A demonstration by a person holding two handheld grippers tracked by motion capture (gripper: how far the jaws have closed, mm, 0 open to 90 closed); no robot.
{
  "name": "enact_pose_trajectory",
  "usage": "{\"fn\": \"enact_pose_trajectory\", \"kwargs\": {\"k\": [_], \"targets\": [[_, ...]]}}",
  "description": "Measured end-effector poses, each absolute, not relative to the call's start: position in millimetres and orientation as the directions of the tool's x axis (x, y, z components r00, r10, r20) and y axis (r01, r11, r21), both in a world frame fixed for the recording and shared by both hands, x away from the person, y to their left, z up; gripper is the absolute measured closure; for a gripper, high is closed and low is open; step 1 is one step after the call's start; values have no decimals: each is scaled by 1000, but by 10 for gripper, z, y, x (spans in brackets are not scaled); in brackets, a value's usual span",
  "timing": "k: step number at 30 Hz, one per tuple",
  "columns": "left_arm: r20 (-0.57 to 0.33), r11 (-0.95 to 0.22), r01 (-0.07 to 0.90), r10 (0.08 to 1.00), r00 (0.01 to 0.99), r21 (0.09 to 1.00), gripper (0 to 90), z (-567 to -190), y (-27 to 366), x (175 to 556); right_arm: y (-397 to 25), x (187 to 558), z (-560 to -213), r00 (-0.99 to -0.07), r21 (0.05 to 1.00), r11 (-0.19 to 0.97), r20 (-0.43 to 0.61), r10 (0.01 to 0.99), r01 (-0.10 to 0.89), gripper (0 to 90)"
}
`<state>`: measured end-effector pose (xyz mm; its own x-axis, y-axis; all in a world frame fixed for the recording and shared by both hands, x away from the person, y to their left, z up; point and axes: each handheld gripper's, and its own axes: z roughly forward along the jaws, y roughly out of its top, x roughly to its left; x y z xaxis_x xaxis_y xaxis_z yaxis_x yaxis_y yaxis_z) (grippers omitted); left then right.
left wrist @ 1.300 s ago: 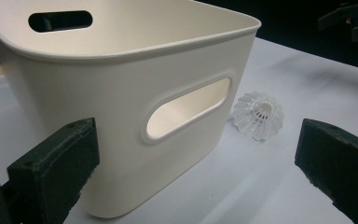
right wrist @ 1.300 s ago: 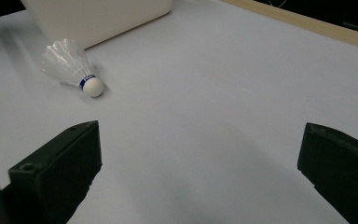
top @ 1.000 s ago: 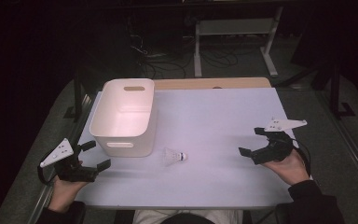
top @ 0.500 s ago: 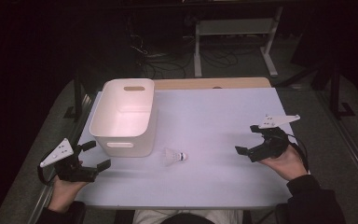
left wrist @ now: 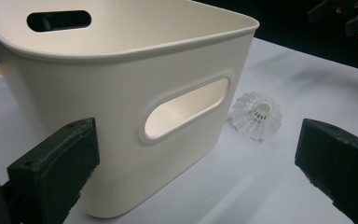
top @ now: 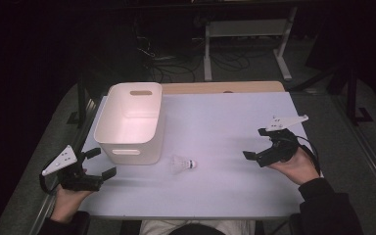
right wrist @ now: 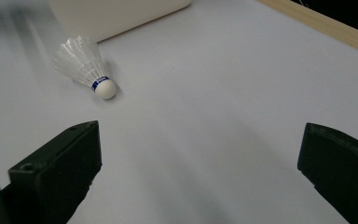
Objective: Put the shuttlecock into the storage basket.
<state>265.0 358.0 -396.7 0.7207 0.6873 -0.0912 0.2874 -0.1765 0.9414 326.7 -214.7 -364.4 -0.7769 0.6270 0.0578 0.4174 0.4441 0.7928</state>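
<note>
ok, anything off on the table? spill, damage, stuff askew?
Nothing stands out. The white bin sits upright and looks intact; the shuttlecock lies on its side just in front of it, feathers whole. Left gripper and right gripper are open, holding nothing.

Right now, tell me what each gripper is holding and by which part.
Nothing is held. The left gripper and the right gripper are both open, and the shuttlecock lies untouched on the table beside the white bin.

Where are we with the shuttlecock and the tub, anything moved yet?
Nothing looks done: the shuttlecock lies on its side on the table, just outside the white tub, whose visible inside is bare. In hand: the right gripper faces it, jaws open. The left gripper is open, holding nothing. Left: grasping and placing.
</note>
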Motion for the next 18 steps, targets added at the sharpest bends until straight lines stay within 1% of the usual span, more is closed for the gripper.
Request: {"fn": "enact_pose_trajectory", "kwargs": {"k": [18], "targets": [[-90, -180, 288, 686, 722, 941, 0, -3969, 3577, 2651, -2013, 3365, -3501, -805, 783, 481, 41, 592, 394, 0]]}}
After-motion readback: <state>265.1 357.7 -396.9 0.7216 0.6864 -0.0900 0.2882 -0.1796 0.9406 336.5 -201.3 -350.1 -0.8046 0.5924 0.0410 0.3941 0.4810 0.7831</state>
